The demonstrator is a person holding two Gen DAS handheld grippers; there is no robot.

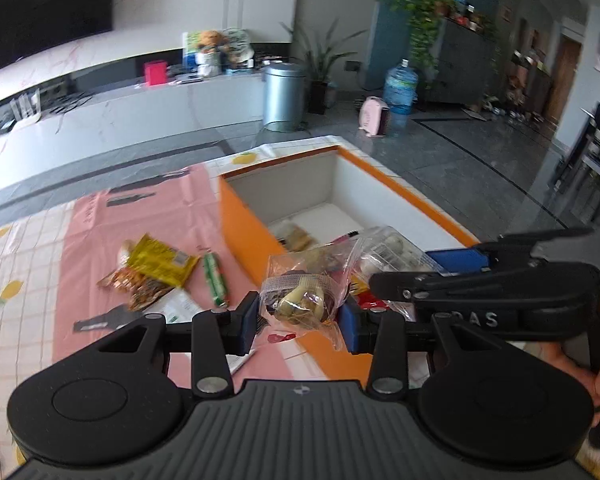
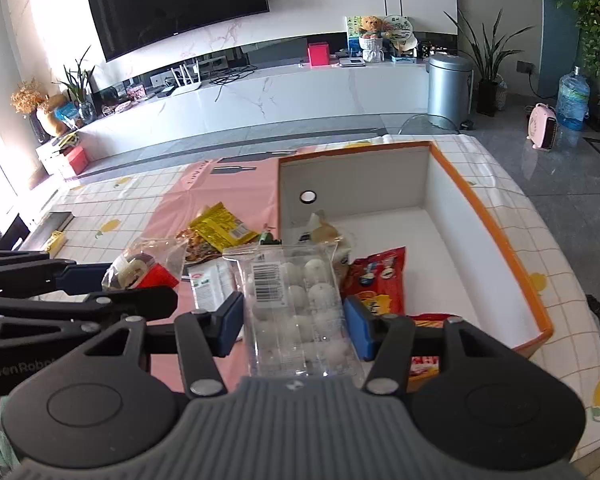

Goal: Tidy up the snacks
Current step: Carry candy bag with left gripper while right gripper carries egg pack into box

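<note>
My left gripper [image 1: 300, 318] is shut on a clear bag of mixed wrapped sweets [image 1: 300, 296], lifted above the near wall of the orange box [image 1: 244, 220]. My right gripper [image 2: 294, 322] is shut on a clear pack of white round balls [image 2: 296, 300], held over the box's [image 2: 496, 216] near left corner. Inside the box lie a red snack bag [image 2: 380, 276] and a pale wrapped bun [image 2: 326, 234]. On the pink mat [image 1: 100, 240] remain a yellow packet [image 1: 160, 260], a brown packet [image 1: 140, 288] and a green tube [image 1: 214, 278]. The right gripper [image 1: 500, 280] shows at the left wrist view's right edge.
The table wears a checked lemon cloth [image 2: 540, 240]. A white leaflet [image 2: 210, 284] lies on the mat beside the box. Beyond the table stand a metal bin [image 2: 450, 84], a water bottle [image 2: 574, 98] and a pink heater [image 2: 542, 126] on the grey floor.
</note>
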